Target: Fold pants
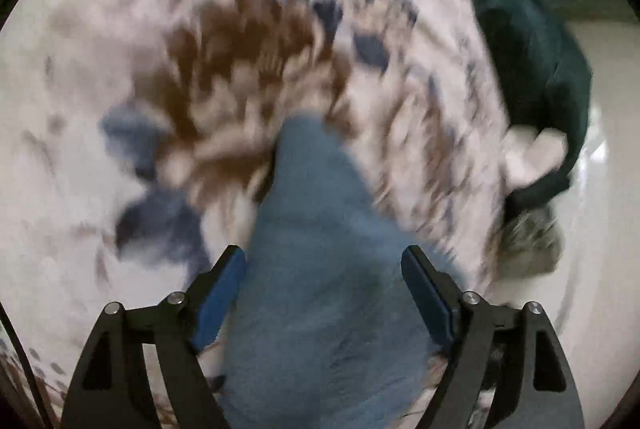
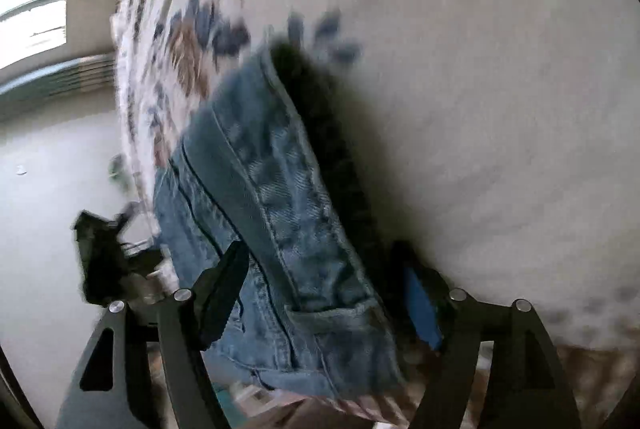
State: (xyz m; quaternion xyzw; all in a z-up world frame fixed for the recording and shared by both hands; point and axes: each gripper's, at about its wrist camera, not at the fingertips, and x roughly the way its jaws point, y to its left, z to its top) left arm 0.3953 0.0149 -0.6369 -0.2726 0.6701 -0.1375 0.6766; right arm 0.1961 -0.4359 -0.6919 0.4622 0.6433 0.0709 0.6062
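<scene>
The pants are blue denim jeans. In the left wrist view a blurred stretch of the jeans (image 1: 320, 249) runs from the bottom up between the two fingers of my left gripper (image 1: 324, 265), whose jaws stand wide apart. In the right wrist view the waistband end of the jeans (image 2: 272, 229), with a belt loop, lies between the fingers of my right gripper (image 2: 324, 265), also spread wide. The jeans rest on a white bedspread with brown and blue flowers (image 1: 240, 61). Both views are motion-blurred.
A dark green garment (image 1: 532, 61) lies at the bed's right edge, with pale floor (image 1: 608, 149) beyond. In the right wrist view the bedspread (image 2: 480, 89) fills the right side; floor (image 2: 52, 169), a window (image 2: 36, 1) and a dark object (image 2: 100, 257) are at the left.
</scene>
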